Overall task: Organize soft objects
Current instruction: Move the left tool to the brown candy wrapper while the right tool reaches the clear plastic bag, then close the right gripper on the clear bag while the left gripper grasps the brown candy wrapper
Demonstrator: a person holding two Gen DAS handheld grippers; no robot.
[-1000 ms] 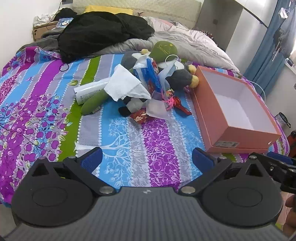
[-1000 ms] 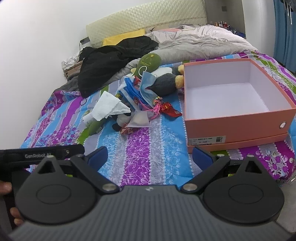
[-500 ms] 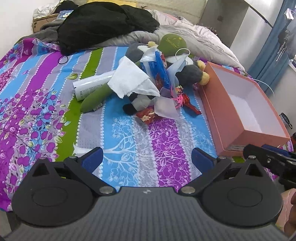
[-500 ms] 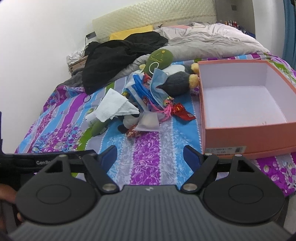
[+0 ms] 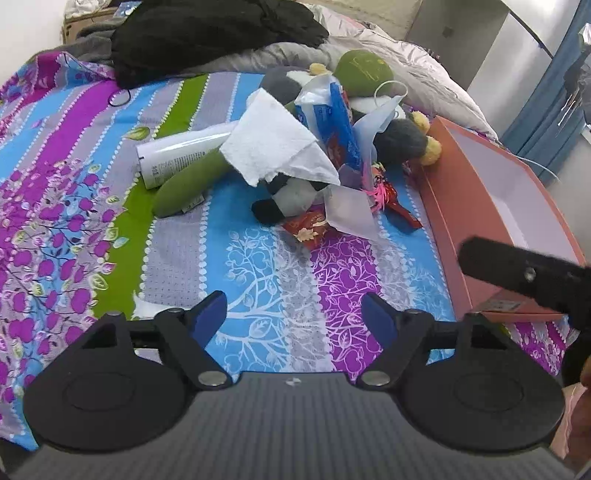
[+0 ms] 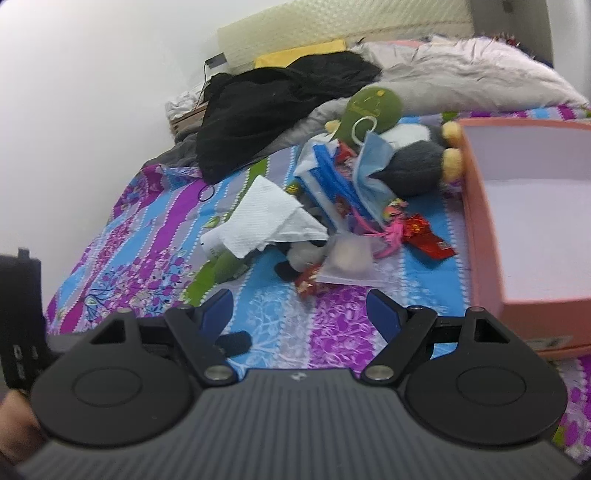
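Observation:
A pile lies on the striped bedspread: a green plush (image 5: 364,72) (image 6: 373,107), a grey plush with yellow feet (image 5: 404,138) (image 6: 417,166), a small black and white plush (image 5: 286,199) (image 6: 301,258), a long green plush (image 5: 188,184), a white tissue (image 5: 273,147) (image 6: 264,216), blue wrappers (image 5: 334,118) and a face mask (image 6: 369,166). An empty pink box (image 5: 495,199) (image 6: 524,229) stands to the right. My left gripper (image 5: 295,317) and my right gripper (image 6: 299,308) are open and empty, short of the pile.
A white tube (image 5: 181,155) lies at the pile's left. Red wrappers (image 6: 424,236) and a clear bag (image 6: 347,262) lie in front. Black clothing (image 5: 207,33) and a grey quilt (image 6: 461,77) cover the bed's far end. The right gripper's body (image 5: 524,273) shows at right.
Both grippers have moved forward toward the pile, which now looks larger. Both jaws have narrowed a little but stay open. Nothing on the bed has moved.

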